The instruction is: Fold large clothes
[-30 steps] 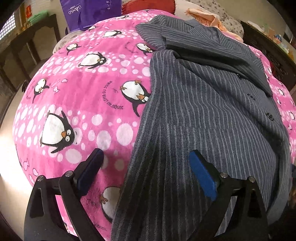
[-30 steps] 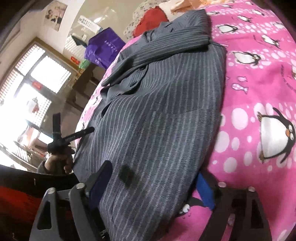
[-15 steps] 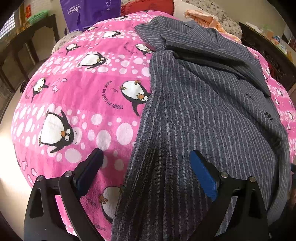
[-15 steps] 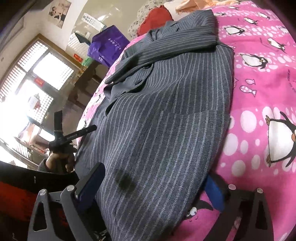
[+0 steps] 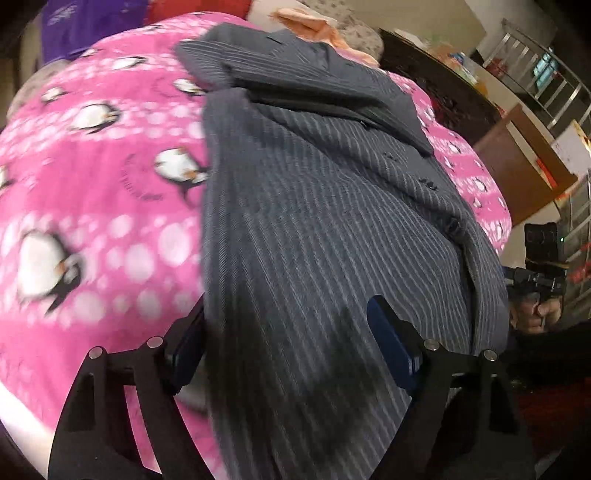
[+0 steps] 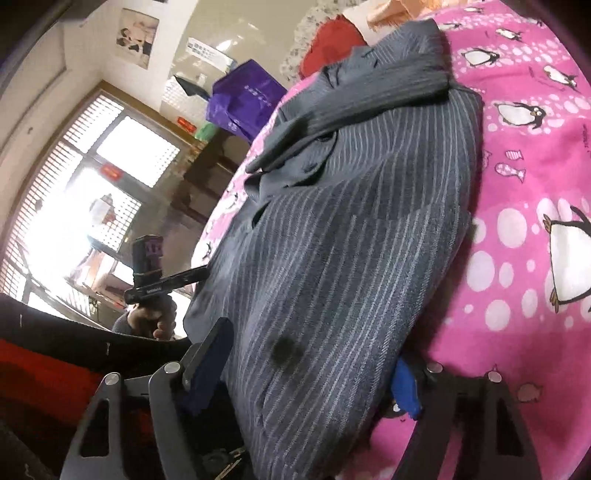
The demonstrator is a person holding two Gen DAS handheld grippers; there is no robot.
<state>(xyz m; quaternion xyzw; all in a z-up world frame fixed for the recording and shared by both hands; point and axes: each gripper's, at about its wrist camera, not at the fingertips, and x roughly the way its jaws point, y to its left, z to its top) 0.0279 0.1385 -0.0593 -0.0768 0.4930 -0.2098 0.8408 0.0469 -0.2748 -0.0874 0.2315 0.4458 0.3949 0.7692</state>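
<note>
A grey pinstriped jacket [image 5: 332, 221] lies spread on a pink penguin blanket [image 5: 92, 184], collar at the far end, one sleeve folded across the chest. My left gripper [image 5: 291, 347] straddles the hem's left corner. Its jaws are closing with the cloth between them, and the pads do not visibly press it. The left pad is half hidden behind the jacket's edge. My right gripper [image 6: 306, 376] straddles the hem's other corner on the jacket [image 6: 351, 240]. Its jaws are also closing around cloth, and the right pad sits partly under the edge. Each view shows the other gripper in a hand [image 6: 155, 317].
A purple bag [image 6: 240, 99] and a red cushion [image 6: 332, 44] sit beyond the bed's head. Orange cloth [image 5: 314, 29] lies past the collar. Dark wooden furniture [image 5: 443, 92] stands along the bed's right side, and a bright window [image 6: 92, 184] is on the left.
Both pairs of jaws have narrowed around the jacket's hem. The left view has tilted and shifted right over the jacket. The jacket itself has stayed where it was.
</note>
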